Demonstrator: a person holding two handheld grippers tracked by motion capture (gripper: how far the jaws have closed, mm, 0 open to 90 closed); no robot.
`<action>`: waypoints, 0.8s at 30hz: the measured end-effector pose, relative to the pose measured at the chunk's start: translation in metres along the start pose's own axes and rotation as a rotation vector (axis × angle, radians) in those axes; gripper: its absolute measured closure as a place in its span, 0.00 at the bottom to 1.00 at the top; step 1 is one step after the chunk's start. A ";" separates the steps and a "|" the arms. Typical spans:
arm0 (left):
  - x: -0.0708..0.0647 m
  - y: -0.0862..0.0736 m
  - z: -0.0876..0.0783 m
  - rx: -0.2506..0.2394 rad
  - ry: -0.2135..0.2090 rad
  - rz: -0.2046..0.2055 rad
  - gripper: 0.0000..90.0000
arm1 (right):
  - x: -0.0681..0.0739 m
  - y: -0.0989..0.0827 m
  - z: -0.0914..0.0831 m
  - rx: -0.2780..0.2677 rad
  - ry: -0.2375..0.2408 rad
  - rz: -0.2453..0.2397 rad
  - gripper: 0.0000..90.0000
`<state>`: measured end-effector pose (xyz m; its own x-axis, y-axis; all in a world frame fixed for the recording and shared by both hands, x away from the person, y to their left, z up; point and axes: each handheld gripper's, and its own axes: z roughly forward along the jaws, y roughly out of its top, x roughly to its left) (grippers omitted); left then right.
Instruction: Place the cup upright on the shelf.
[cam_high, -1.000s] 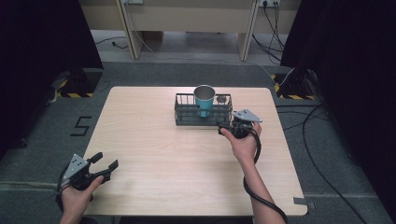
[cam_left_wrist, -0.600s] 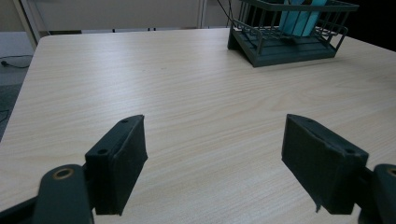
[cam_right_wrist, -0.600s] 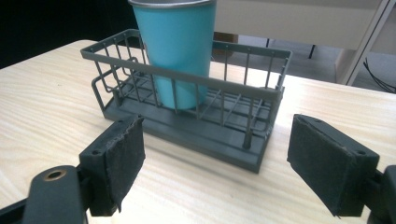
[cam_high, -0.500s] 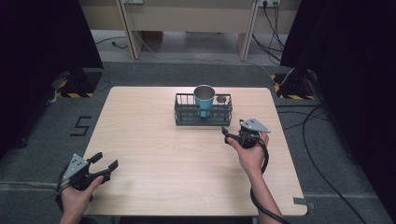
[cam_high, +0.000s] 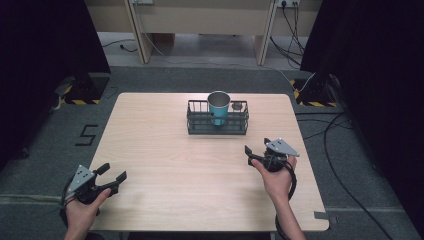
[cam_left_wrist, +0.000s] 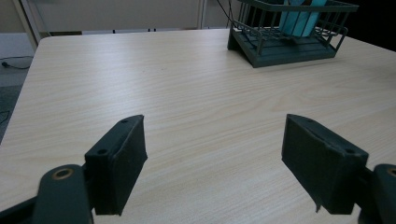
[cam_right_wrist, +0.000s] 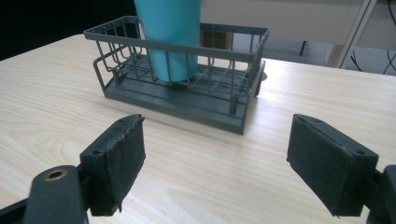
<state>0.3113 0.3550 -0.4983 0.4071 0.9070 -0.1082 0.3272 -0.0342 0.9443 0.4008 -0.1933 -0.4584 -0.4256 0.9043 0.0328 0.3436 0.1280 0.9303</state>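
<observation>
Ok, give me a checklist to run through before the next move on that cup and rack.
1. Right gripper open and holding nothing: ok, jaws wide apart in the right gripper view.
2. Left gripper open and holding nothing: ok.
3. Teal cup upright inside the wire rack: ok.
4. Bare table between the right gripper and the rack: ok.
5. Cup seated flat on the rack floor: cannot tell, the bars hide its base.
6. Small dark thing behind the rack, apart from it or touching: cannot tell.
</observation>
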 end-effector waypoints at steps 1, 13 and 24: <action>0.000 0.000 0.000 -0.001 0.000 0.000 0.24 | -0.001 -0.002 -0.002 -0.002 -0.003 0.003 0.22; 0.000 0.000 0.000 0.001 0.002 0.004 0.24 | -0.007 -0.023 -0.024 0.006 -0.035 0.023 0.22; 0.000 0.000 0.000 0.002 0.002 0.005 0.24 | -0.014 -0.038 -0.039 0.008 -0.064 0.029 0.22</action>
<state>0.3114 0.3545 -0.4981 0.4067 0.9078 -0.1029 0.3270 -0.0395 0.9442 0.3614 -0.2271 -0.4800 -0.3609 0.9319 0.0360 0.3616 0.1043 0.9265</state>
